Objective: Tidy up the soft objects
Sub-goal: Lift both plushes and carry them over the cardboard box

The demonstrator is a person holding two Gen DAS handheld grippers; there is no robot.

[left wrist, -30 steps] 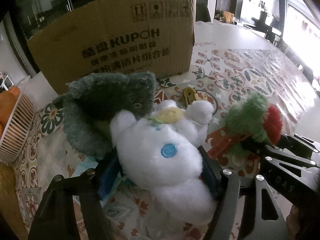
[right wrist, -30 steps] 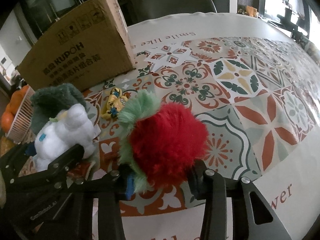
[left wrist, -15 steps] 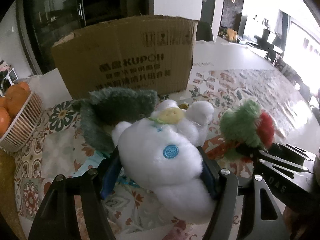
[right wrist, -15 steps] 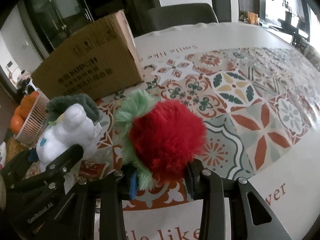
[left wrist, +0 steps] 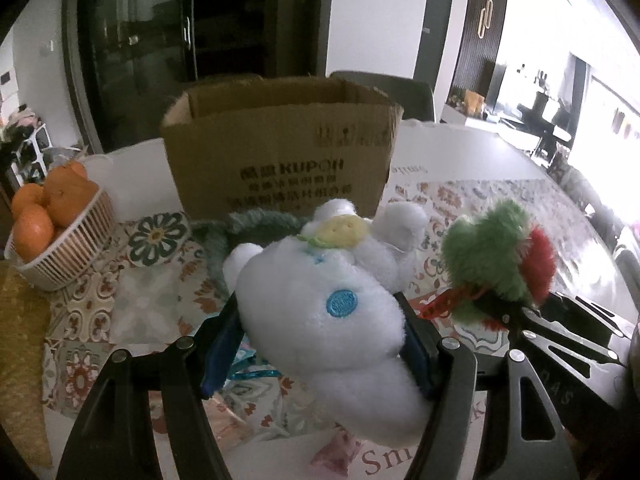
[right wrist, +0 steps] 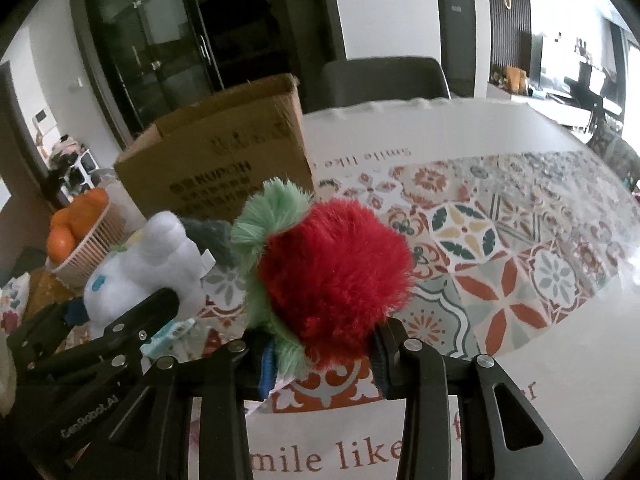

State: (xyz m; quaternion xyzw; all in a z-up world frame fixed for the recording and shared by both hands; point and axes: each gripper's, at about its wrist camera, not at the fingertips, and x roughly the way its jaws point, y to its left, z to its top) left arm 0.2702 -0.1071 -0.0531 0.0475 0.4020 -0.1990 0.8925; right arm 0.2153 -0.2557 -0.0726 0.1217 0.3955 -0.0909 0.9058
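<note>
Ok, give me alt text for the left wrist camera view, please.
The left gripper clamps a white plush toy above a patterned tablecloth. Right of it, the right gripper holds a red-and-green plush; behind stand an open cardboard box and a basket of oranges.

A home dining room: ahead of the tool lies a table [right wrist: 500, 148] under a patterned tile-print cloth, a dining chair [right wrist: 384, 80] pulled up behind it, a basket of oranges [left wrist: 52, 232] off to the left, dark glass-door cabinets [left wrist: 160, 40] beyond

"KUPOH" on the cardboard box [left wrist: 280, 168], "GenRobot.AI" on the left hand-held gripper [right wrist: 90, 316].
</note>
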